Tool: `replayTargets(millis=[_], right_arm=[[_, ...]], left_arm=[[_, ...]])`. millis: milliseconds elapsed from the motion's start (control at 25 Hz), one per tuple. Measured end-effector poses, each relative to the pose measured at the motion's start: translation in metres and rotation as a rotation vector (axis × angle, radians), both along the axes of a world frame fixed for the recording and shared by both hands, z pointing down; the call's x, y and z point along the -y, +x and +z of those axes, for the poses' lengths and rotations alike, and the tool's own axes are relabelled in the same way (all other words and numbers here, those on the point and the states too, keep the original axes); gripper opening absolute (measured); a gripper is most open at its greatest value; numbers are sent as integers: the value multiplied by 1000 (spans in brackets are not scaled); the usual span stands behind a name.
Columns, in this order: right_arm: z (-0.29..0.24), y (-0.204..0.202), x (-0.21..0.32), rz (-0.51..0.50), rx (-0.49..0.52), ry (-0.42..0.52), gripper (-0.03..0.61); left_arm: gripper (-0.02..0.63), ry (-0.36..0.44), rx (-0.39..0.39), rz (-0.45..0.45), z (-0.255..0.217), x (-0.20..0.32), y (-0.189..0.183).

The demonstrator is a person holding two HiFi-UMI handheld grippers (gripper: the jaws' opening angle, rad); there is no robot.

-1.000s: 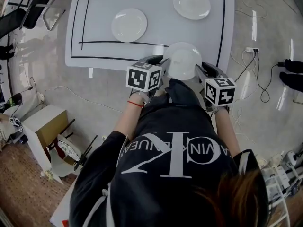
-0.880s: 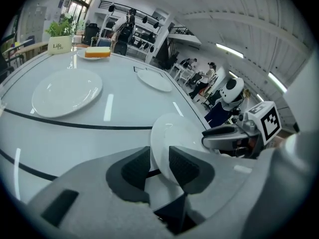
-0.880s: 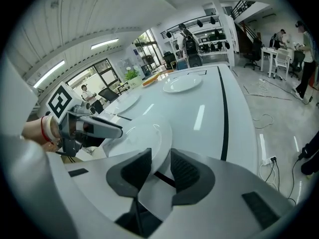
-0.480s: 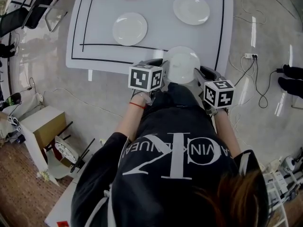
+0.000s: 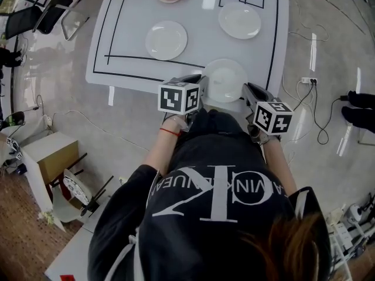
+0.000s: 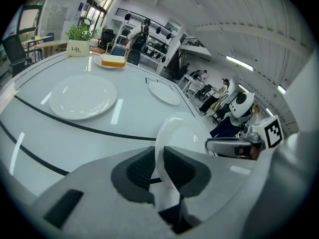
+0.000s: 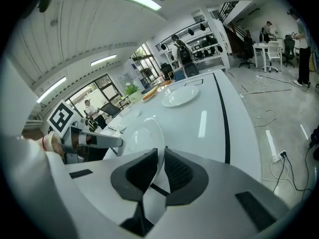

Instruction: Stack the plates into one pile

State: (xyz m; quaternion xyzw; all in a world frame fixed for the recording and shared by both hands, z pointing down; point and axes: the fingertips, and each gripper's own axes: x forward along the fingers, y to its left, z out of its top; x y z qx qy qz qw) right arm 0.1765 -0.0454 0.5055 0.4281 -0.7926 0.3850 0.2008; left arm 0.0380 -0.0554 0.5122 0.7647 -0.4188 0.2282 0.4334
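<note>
The left gripper (image 5: 198,82) and right gripper (image 5: 252,91) have just closed; each now pinches the near plate (image 5: 225,78) by its rim, at 9 and 3 o'clock; the plate is at the table's (image 5: 117,51) 6 o'clock edge; the grip appears secured, so lifting toward the 11 o'clock plate (image 5: 166,40) may begin.

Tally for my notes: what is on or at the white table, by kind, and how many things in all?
Empty plates: 3 (near plate, left plate, far plate)
Plate with food: 1
Planter: 1
Total: 5
</note>
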Motion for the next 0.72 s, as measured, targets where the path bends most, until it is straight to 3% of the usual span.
replayTargets(millis=[480,720], right_arm=[[-8,-53,22,-120,35,5,35],[-15,-85,45,-145,45,8,34]], left_arm=[[60,18,7,-156,-7,5,-54],[60,2,-33,-216,-8,19,-87]])
